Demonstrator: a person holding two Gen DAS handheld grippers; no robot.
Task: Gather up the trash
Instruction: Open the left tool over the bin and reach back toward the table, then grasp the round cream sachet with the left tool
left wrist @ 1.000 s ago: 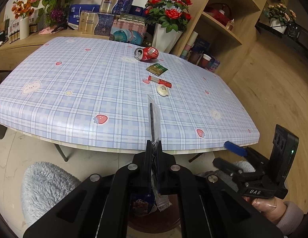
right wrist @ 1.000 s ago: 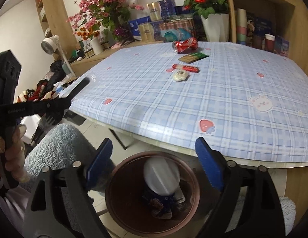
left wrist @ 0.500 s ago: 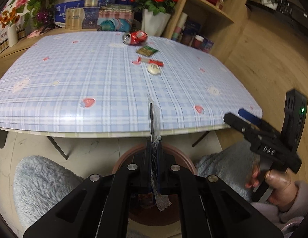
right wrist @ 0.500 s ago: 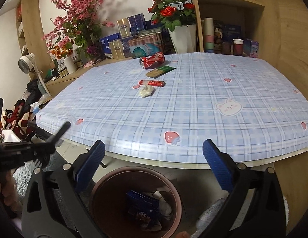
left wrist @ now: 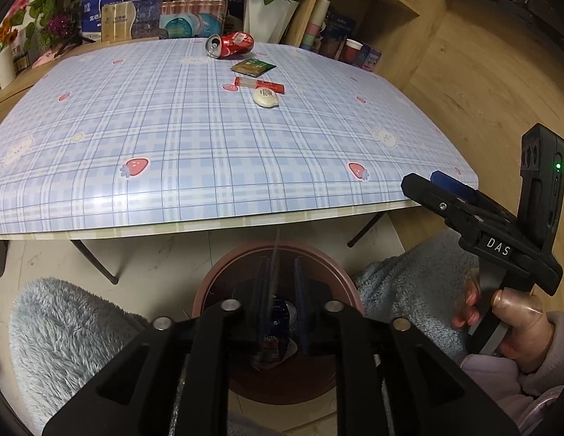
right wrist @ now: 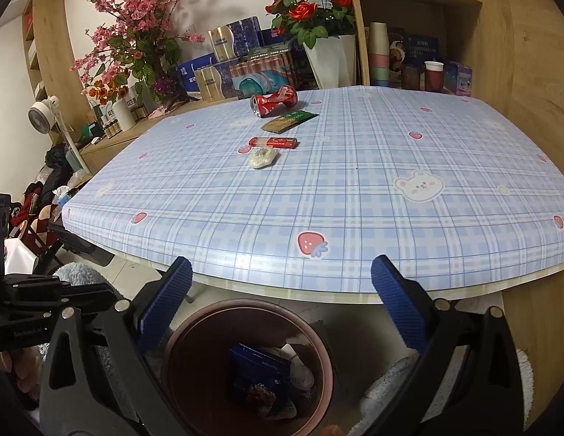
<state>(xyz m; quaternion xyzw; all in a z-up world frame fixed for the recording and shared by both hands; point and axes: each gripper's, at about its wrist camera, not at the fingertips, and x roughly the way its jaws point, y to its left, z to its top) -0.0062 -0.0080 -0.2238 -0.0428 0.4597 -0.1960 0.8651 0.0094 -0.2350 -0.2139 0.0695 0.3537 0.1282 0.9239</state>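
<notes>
My left gripper point(left wrist: 282, 272) hangs over the brown trash bin point(left wrist: 216, 276) with its jaws slightly apart; a thin clear wrapper point(left wrist: 273, 272) is blurred between them, slipping down. The bin point(right wrist: 311, 323) holds a dark blue packet point(right wrist: 260, 374) and other wrappers. My right gripper point(right wrist: 282, 283) is open and empty above the bin's rim. On the checked table lie a crushed red can point(left wrist: 231, 44), a green sachet point(left wrist: 253, 66), a red tube point(left wrist: 258, 83) and a white round packet point(left wrist: 265, 98). They also show in the right wrist view: the can point(right wrist: 274, 101), sachet point(right wrist: 289, 120), tube point(right wrist: 273, 142) and white packet point(right wrist: 262, 158).
The table edge point(left wrist: 245, 218) runs just beyond the bin. Fluffy blue cushions point(left wrist: 64, 327) flank the bin. Flower vases, boxes point(right wrist: 224, 72) and wooden shelves point(right wrist: 409, 36) stand behind the table. A small fan point(right wrist: 45, 114) is at the left.
My left gripper has opened slightly and the clear wrapper it was pinching is dropping toward the bin. My right gripper has lifted and pulled back a little, staying open.
</notes>
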